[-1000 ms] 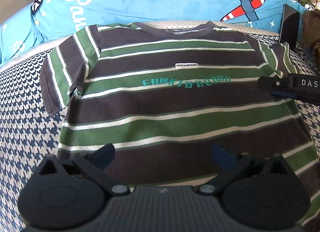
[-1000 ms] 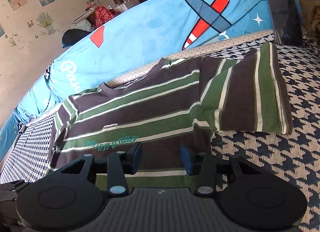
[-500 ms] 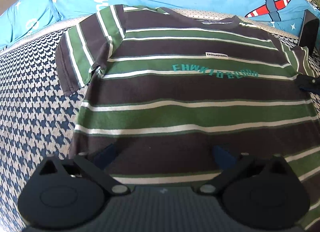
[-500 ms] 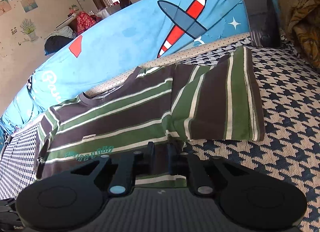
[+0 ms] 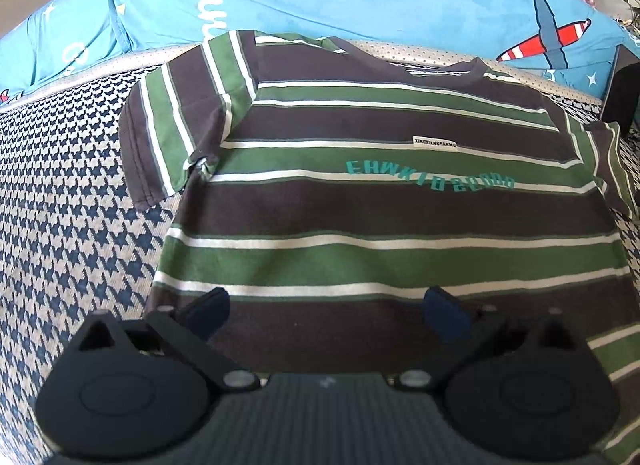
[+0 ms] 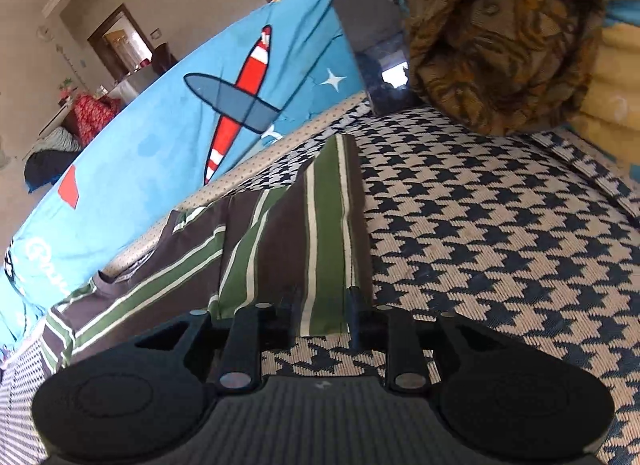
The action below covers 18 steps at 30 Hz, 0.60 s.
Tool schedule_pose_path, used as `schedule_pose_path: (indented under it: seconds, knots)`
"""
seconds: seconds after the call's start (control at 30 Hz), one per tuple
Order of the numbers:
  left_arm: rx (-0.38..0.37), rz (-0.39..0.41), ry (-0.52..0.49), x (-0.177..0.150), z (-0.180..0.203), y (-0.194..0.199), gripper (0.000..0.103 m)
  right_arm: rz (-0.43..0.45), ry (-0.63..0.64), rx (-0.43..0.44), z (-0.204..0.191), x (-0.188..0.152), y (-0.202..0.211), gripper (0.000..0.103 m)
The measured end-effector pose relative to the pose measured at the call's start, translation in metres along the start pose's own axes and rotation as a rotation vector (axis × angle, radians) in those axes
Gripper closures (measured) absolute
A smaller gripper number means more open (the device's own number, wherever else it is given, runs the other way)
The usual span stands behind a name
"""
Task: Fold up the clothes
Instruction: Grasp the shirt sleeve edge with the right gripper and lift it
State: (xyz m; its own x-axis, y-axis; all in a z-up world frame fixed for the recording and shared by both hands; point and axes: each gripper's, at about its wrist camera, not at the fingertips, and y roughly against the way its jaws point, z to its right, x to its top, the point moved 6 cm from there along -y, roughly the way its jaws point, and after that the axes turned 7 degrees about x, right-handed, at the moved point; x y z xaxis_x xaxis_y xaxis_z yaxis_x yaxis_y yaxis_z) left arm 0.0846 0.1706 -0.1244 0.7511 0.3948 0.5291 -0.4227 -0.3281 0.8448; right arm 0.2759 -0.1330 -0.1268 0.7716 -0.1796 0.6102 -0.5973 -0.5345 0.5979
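Nearest in the left wrist view, the left gripper (image 5: pixel 326 307) hangs over the lower hem of the green, dark brown and white striped cotton T-shirt (image 5: pixel 380 201), its jaws spread wide with nothing between them; I judge it waits there so that it can take the hem when the fold of the body begins. The T-shirt lies flat, front side up, on the blue and cream houndstooth bed cover (image 5: pixel 68 217), probably spread out this way so that both sleeves are easy to reach. In the right wrist view, the right gripper (image 6: pixel 320 307) stands at the outer edge of the right short sleeve (image 6: pixel 320 225). Its jaws are only a little apart and have just been opening again; the sleeve's cuff lies between the fingers (image 6: pixel 355 315), but the pads do not seem to press on it, so I think the grasp is not made yet. Farther back, the collar (image 5: pixel 432 67) points toward the light blue bedding with a red aeroplane print (image 6: pixel 224 113), which borders the far side of the bed.
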Motion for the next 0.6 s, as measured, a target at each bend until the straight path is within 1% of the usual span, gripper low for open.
schedule_pose_path:
  seconds: [0.1,0.13,0.2,0.27,0.3,0.47,0.6]
  knots:
    - [-0.008,-0.001,-0.003,0.0,0.005,0.001,0.0,-0.006,-0.078,0.003,0.006,0.0,0.004,0.076]
    - [-0.01,-0.001,-0.004,0.0,0.006,0.001,0.0,-0.011,-0.098,-0.004,0.007,0.0,0.006,0.073]
    - [-0.013,-0.002,-0.008,0.0,0.008,0.001,0.0,-0.025,-0.117,-0.029,0.008,-0.002,0.01,0.07]
    - [-0.016,-0.005,-0.012,0.0,0.01,0.0,0.0,-0.034,-0.14,-0.024,0.01,-0.007,0.011,0.069]
    - [-0.018,-0.008,-0.013,-0.001,0.012,0.0,0.0,-0.037,-0.153,-0.018,0.01,-0.009,0.011,0.067]
    - [-0.023,-0.016,-0.017,-0.003,0.015,-0.001,0.0,-0.005,-0.229,0.035,0.012,-0.011,0.005,0.066]
    - [-0.022,-0.02,-0.017,-0.004,0.014,-0.002,0.0,0.045,-0.236,0.046,0.01,-0.009,-0.005,0.066]
